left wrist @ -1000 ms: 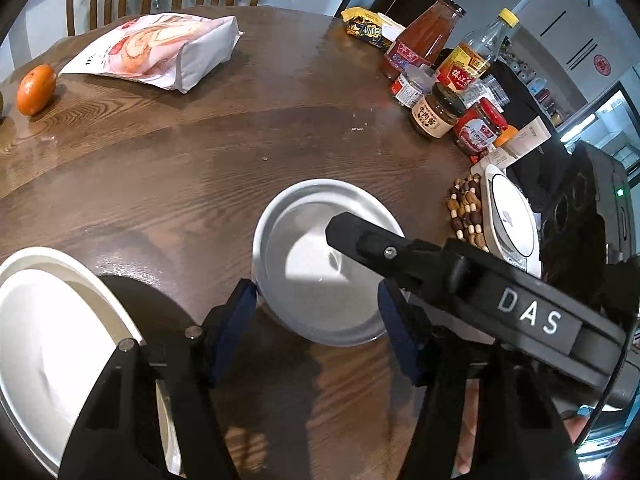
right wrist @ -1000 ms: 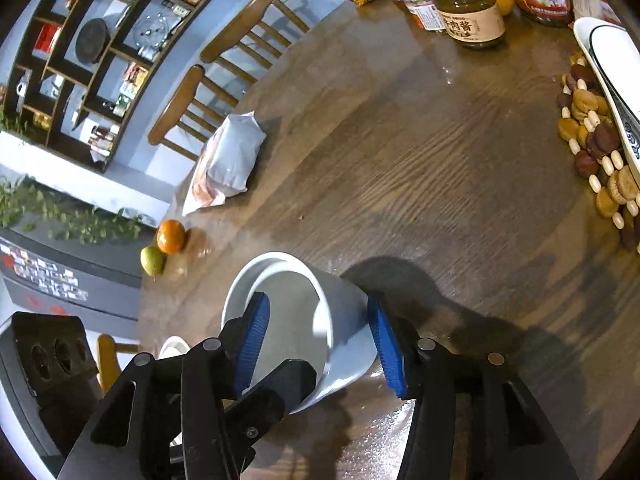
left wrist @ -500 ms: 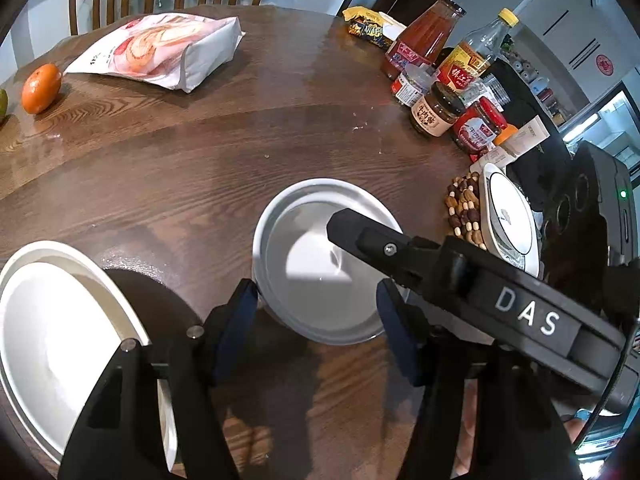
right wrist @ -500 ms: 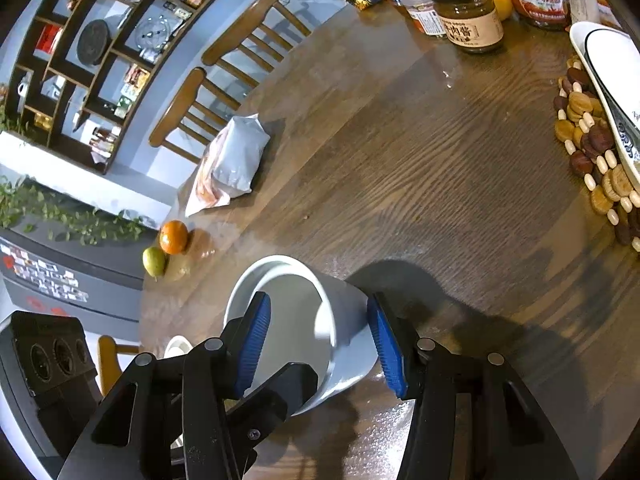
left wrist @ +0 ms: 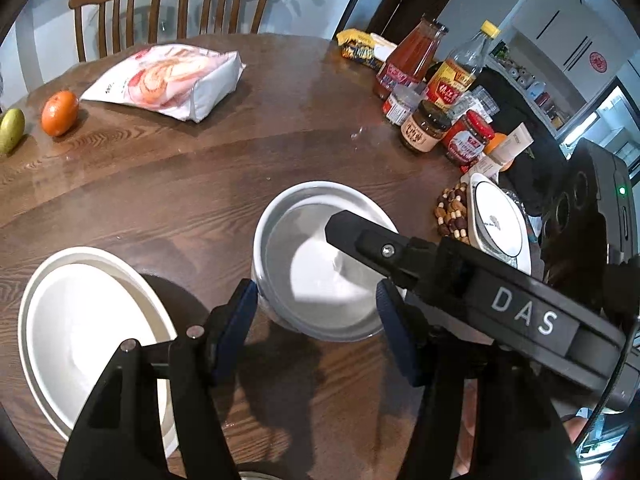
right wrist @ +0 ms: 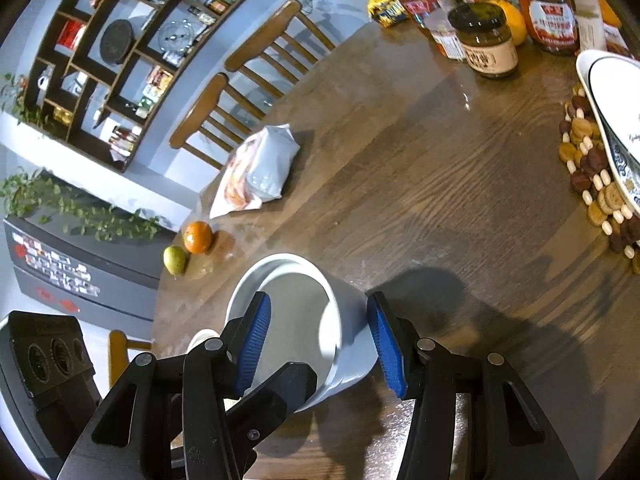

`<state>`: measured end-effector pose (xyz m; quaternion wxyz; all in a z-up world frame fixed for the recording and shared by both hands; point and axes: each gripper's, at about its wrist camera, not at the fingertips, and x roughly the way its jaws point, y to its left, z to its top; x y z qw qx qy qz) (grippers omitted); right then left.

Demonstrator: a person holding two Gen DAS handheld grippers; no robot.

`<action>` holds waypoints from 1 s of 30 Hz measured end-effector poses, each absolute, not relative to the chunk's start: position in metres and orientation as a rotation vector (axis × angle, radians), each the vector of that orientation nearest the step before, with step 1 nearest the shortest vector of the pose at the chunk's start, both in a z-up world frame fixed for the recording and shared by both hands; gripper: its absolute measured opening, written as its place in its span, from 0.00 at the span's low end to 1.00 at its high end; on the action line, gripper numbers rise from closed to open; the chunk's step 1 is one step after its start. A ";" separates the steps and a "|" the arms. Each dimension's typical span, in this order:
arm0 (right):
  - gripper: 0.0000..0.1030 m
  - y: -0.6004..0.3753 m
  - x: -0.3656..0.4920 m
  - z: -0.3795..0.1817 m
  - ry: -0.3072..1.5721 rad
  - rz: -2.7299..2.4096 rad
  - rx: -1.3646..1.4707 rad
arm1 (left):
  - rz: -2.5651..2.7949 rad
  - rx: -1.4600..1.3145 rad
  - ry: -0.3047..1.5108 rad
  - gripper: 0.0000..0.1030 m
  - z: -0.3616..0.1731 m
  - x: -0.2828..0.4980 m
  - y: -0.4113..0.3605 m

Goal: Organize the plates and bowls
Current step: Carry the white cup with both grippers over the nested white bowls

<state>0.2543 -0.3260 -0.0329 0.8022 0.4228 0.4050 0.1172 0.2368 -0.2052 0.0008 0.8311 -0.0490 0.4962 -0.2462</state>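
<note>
A white bowl (left wrist: pixel 320 276) hangs just above the brown table, tilted, with its shadow beneath it. My left gripper (left wrist: pixel 316 320) is shut on it, a blue pad on each side of its lower body. My right gripper (right wrist: pixel 320 336) also grips the bowl (right wrist: pixel 352 320). One of its fingers (left wrist: pixel 360 236) reaches inside the bowl, and the other pad rests on the outer wall. A large white plate (left wrist: pixel 80 320) lies on the table to the left of the bowl. A patterned dish (right wrist: pixel 612 120) rests on a beaded trivet (right wrist: pixel 592 176) at the right edge.
Sauce bottles and jars (left wrist: pixel 428 124) crowd the far right of the table (left wrist: pixel 200 184). A snack bag (left wrist: pixel 172 80), an orange (left wrist: pixel 60 112) and a green fruit (left wrist: pixel 12 130) lie at the far left. Two wooden chairs (left wrist: pixel 180 4) stand behind the table.
Both grippers have risen a little with the bowl between them. The table, the plate and the jars have dropped slightly away in both views.
</note>
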 end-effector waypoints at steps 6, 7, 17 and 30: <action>0.52 -0.322 0.250 -0.022 0.850 0.277 0.893 | -0.494 -0.088 0.996 0.56 0.013 0.227 -0.200; 0.52 -0.320 0.250 -0.020 0.847 0.278 0.889 | -0.493 -0.091 0.990 0.56 0.013 0.226 -0.199; 0.52 -0.300 0.247 -0.006 0.842 0.321 0.841 | -0.455 -0.124 0.973 0.56 0.021 0.213 -0.178; 0.52 -0.266 0.242 0.022 0.820 0.401 0.760 | -0.396 -0.191 0.923 0.56 0.037 0.194 -0.139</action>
